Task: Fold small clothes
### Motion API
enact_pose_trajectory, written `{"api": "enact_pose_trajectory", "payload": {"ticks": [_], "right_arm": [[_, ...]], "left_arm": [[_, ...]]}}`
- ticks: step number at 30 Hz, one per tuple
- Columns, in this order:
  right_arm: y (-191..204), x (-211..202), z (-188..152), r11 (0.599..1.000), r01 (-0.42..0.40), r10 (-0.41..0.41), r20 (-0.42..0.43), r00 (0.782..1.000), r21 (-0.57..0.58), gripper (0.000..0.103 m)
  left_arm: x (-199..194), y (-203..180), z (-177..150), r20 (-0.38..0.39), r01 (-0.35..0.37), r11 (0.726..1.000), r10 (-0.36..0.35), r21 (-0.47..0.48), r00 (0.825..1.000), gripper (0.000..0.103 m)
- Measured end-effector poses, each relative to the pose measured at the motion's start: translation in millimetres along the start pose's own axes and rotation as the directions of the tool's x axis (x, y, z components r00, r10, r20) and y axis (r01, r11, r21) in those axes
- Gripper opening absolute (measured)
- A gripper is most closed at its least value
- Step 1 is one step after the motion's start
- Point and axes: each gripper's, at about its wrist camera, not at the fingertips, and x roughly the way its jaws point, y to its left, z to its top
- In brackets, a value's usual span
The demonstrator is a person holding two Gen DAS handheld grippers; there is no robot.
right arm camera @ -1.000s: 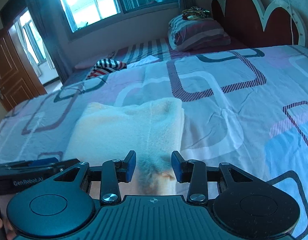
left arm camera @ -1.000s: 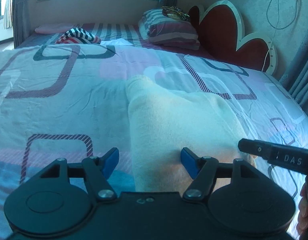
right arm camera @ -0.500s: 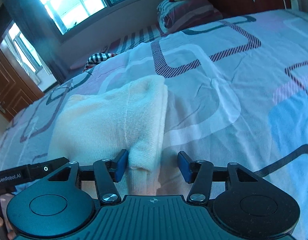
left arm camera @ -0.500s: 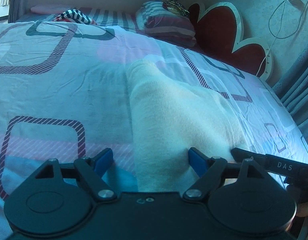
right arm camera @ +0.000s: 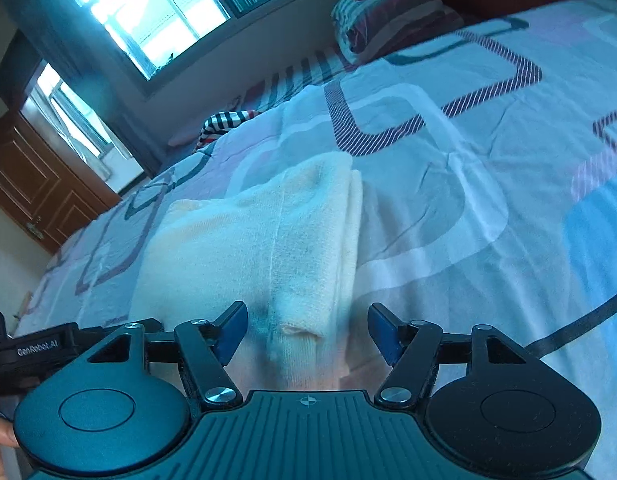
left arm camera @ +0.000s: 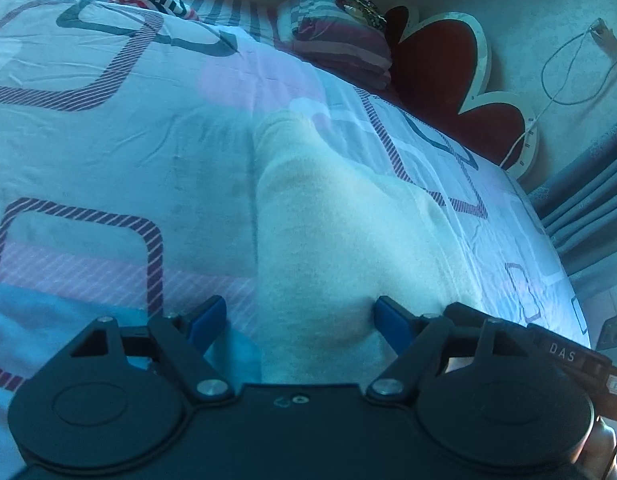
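Patterned bed [left arm camera: 108, 152] carries a cream garment [left arm camera: 340, 240]; left claw [left arm camera: 298, 320] and right claw [right arm camera: 306, 326], both released, straddle its near edge, likely needing to clench before folding.

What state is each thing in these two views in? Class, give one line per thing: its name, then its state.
cream garment: folded, lying flat on the bed.
left gripper: open, jaws astride the garment's near left corner.
right gripper: open, jaws astride the near right corner.
bedspread: spread out, lightly creased.
striped cloth: crumpled, far side of the bed.
door: shut.
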Motion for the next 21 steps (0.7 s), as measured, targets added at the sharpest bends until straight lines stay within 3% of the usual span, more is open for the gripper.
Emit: {"api": "enact_pose_trajectory", "payload": {"ticks": [6,7,9,10,16,21], "right_arm": [[-13,12,0,0.995,-0.083,0.083,0.007,0.997,0.057,0.066],[-14,13,1,0.994,-0.090,0.090,0.008,0.996,0.059,0.065],[-14,14,2,0.994,-0.092,0.092,0.006,0.996,0.065,0.050],[-15,15,2,0.992,-0.098,0.098,0.003,0.995,0.074,0.047],[-6,14,1,0.994,-0.085,0.086,-0.011,0.996,0.075,0.034],[3,5,1,0.995,-0.078,0.077,0.014,0.997,0.068,0.031]], "left_arm": [[9,-5,1,-0.006,0.033,0.999,-0.033,0.017,0.999,0.077],[9,-5,1,-0.006,0.039,0.999,-0.039,0.015,0.999,0.071],[12,-6,3,-0.011,0.053,0.999,-0.053,0.008,0.999,0.062],[12,-7,3,-0.008,0.050,0.999,-0.050,0.003,0.999,0.059],[9,-17,4,0.005,0.026,0.999,-0.026,0.043,1.000,0.044],[-2,-25,6,0.027,0.014,0.997,-0.017,0.081,0.999,0.036]]}}
